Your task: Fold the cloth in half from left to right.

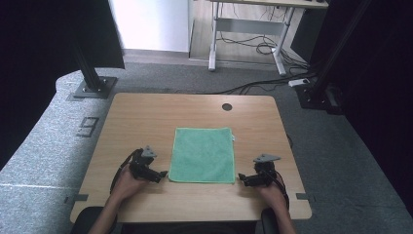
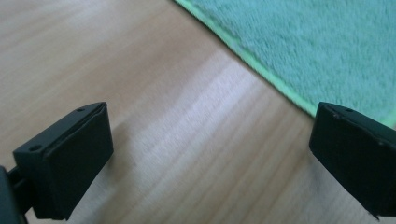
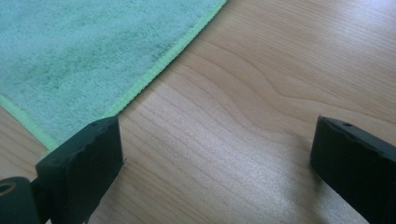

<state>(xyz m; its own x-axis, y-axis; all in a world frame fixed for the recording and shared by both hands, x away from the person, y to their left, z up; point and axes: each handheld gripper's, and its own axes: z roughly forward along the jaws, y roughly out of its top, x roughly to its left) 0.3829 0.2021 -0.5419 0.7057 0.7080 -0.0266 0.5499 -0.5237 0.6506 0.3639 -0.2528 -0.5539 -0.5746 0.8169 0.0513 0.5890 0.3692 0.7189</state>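
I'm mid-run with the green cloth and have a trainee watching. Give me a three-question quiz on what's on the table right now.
1. True or false: the green cloth lies flat and unfolded on the table.
2. Which best describes the left gripper? A: shut on the cloth's corner. B: open, jaws apart over bare wood beside the cloth. C: lifted high above the table.
3. Fill in: the right gripper sits by the cloth's near ____ corner.

Key: 1 true; 2 B; 3 right.
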